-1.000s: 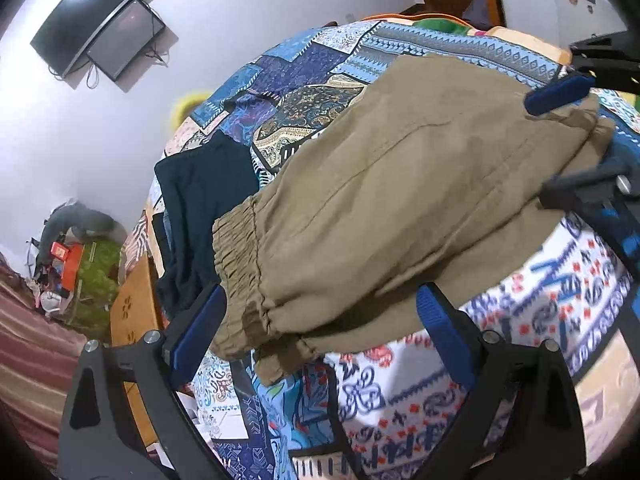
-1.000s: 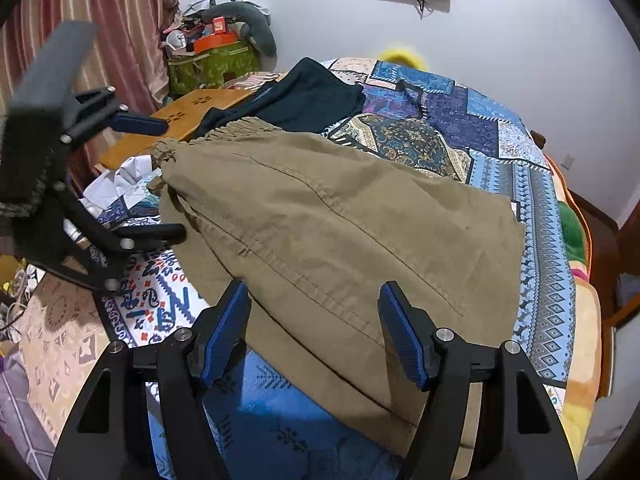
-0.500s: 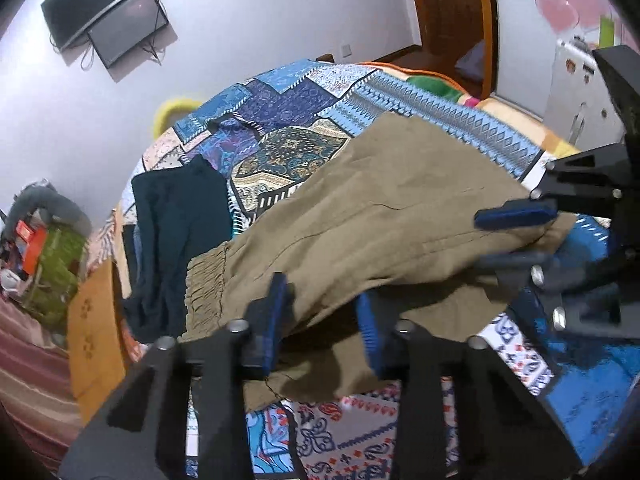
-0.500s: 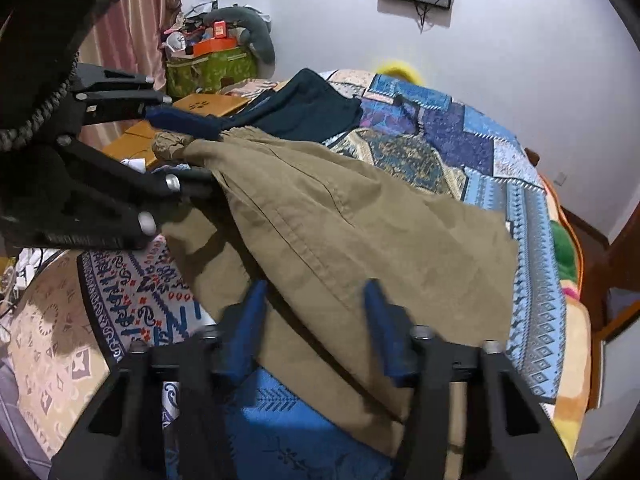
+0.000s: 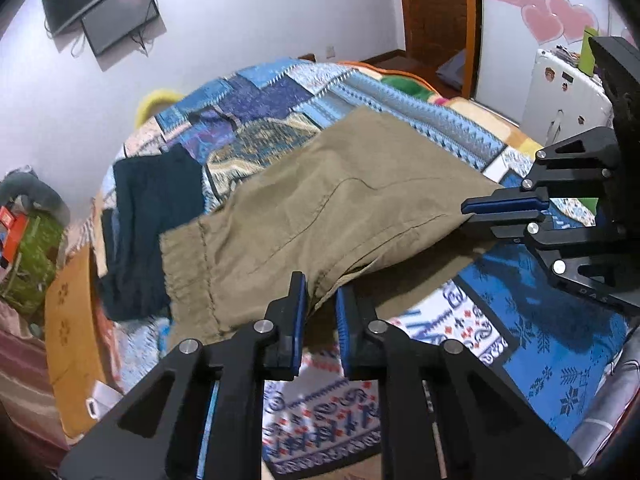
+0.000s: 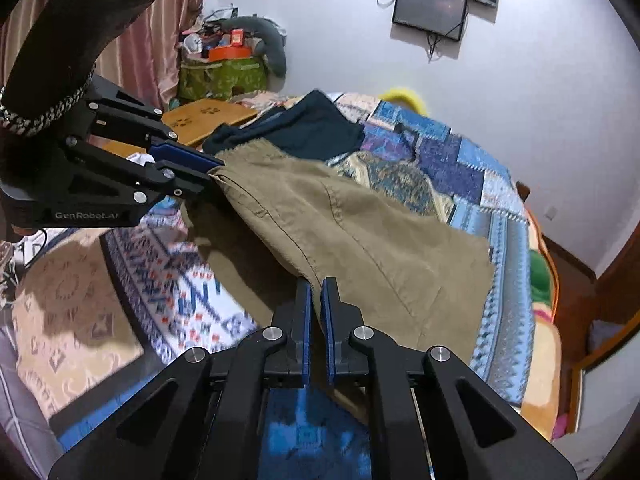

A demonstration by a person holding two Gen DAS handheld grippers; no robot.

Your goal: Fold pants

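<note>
The khaki pants [image 5: 320,208] lie across the patchwork bed cover, elastic waistband to the left in the left wrist view. My left gripper [image 5: 320,300] is shut on the pants' near edge close to the waistband and lifts it. My right gripper [image 6: 314,300] is shut on the near edge further along the leg [image 6: 360,240]. Each gripper shows in the other's view: the right one [image 5: 500,212] pinching the fabric edge, the left one [image 6: 200,168] pinching the waistband corner. The held edge is raised off the bed.
A dark navy garment [image 5: 152,216] lies beyond the waistband. A wooden board [image 5: 72,320] sits at the bed's edge. A green bag with clutter [image 6: 220,72] stands by the curtain. A white appliance [image 5: 568,100] and a wooden door [image 5: 436,12] stand beyond the bed.
Both grippers went from wide open to shut on the pants' near edge. They have lifted that edge up off the bed.
</note>
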